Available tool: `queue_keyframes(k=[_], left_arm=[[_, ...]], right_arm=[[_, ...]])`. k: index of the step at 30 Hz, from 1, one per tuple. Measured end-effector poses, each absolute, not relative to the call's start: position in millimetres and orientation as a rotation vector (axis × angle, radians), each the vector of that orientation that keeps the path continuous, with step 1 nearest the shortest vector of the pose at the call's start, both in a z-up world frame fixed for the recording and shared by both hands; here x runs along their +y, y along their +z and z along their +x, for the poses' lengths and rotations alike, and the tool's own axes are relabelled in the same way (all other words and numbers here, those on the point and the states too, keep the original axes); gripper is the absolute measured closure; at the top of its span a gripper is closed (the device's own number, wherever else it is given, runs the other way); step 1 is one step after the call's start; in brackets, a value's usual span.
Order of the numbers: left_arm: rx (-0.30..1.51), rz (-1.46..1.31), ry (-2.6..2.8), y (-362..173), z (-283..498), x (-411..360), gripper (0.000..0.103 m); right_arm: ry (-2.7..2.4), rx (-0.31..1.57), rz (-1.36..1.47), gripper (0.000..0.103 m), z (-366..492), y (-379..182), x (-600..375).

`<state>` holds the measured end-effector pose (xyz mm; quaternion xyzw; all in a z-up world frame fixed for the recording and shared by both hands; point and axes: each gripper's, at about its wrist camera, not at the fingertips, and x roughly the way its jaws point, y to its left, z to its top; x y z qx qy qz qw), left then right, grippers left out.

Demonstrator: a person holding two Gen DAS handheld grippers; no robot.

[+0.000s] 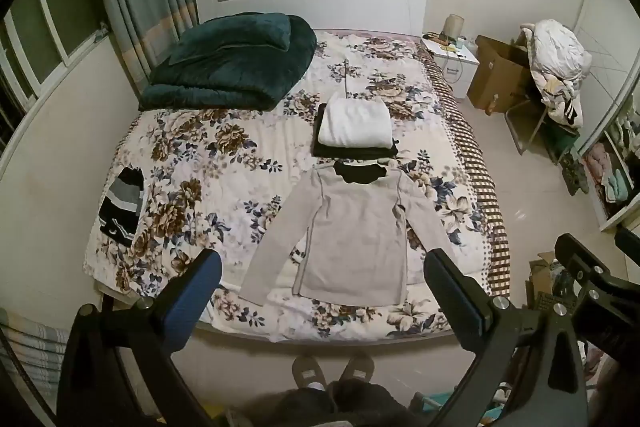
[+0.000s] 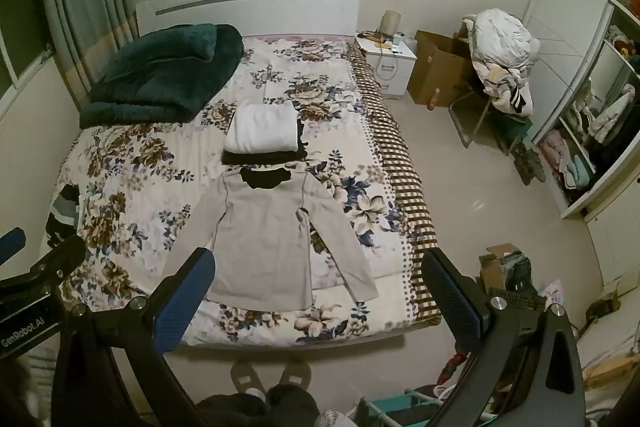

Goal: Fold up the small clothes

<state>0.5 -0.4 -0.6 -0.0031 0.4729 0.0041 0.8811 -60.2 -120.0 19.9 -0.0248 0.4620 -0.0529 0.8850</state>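
**Grey top spread flat, both claws wide and empty**

The left gripper (image 1: 322, 281) hangs above the foot of the bed (image 1: 200, 147), its blue-padded fingers (image 1: 200, 291) spread far apart with nothing between them. The right gripper (image 2: 316, 283) does the same, jaws wide and bare.

The grey top (image 1: 352, 227) lies flat on the floral cover near the foot edge, collar toward 12 o'clock, hem toward 6, sleeves angled out to about 7 and 4. It sits well below both claws, untouched.

Just beyond its collar at 12 o'clock sits a pile (image 1: 356, 127): a folded white piece on top of dark ones. A striped garment (image 1: 122, 205) lies near the bed's edge at 9 o'clock. A green quilt (image 1: 232, 63) is bundled at 11 o'clock by the headboard. A nightstand (image 1: 452, 59) stands at 1 o'clock.
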Motion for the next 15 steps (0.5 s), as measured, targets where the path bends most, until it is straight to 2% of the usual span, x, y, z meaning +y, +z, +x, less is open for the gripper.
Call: queue_keyframes(k=[15], left_arm=[[0.984,-0.007,0.009,6.7,3.6,-3.8,0.000]], right_arm=[[-0.108,0.955,-0.049,0.000,-57.5,22.8,-118.7]])
